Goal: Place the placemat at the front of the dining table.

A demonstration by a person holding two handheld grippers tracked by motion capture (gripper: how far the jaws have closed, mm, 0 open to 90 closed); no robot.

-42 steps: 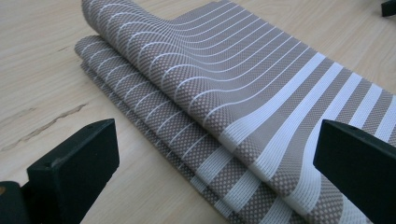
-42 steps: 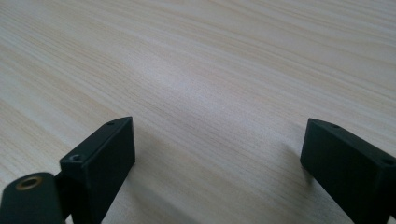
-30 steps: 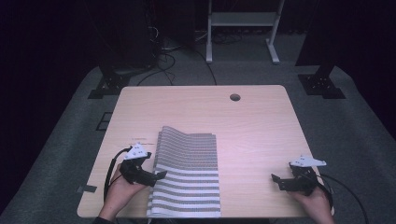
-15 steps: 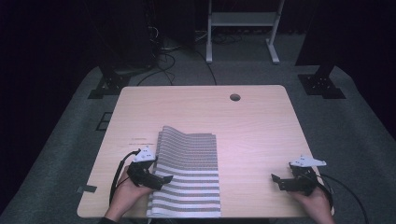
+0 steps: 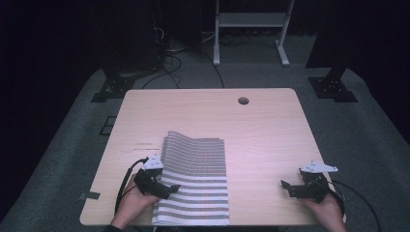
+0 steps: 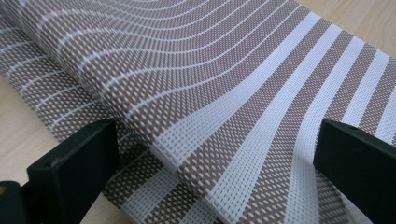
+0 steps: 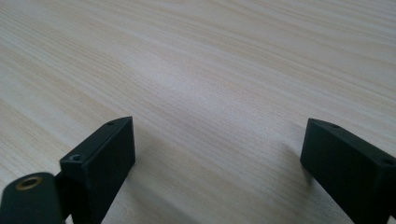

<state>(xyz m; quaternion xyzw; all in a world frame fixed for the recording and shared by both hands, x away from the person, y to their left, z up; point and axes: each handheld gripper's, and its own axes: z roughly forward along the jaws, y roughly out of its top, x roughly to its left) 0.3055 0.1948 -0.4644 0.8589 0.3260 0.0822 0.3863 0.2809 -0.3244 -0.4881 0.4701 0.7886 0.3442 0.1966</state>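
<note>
At the left of the high view, the left gripper [image 5: 169,189] is seen low at the near left edge of the striped woven mat [image 5: 196,181], which lies folded on the near half of the wooden table [image 5: 270,125], its near end reaching the table's front edge. In the left gripper view, the jaws stand wide apart with the folded edge of the mat [image 6: 201,107] between them; nothing is clamped. Two layers are visible there, the upper one bowed above the lower. A risk is judged here: if the jaws are closed at this height, both layers could be caught together, or the stiff weave could slip out, so the fold would be dragged rather than opened. A pull toward the front edge could also draw the mat off the table. Further right, the right gripper [image 5: 290,186] rests well apart from the mat on bare wood, jaws open and empty in the right gripper view [image 7: 210,154]; no restraint is therefore offered to the mat's right side.
</note>
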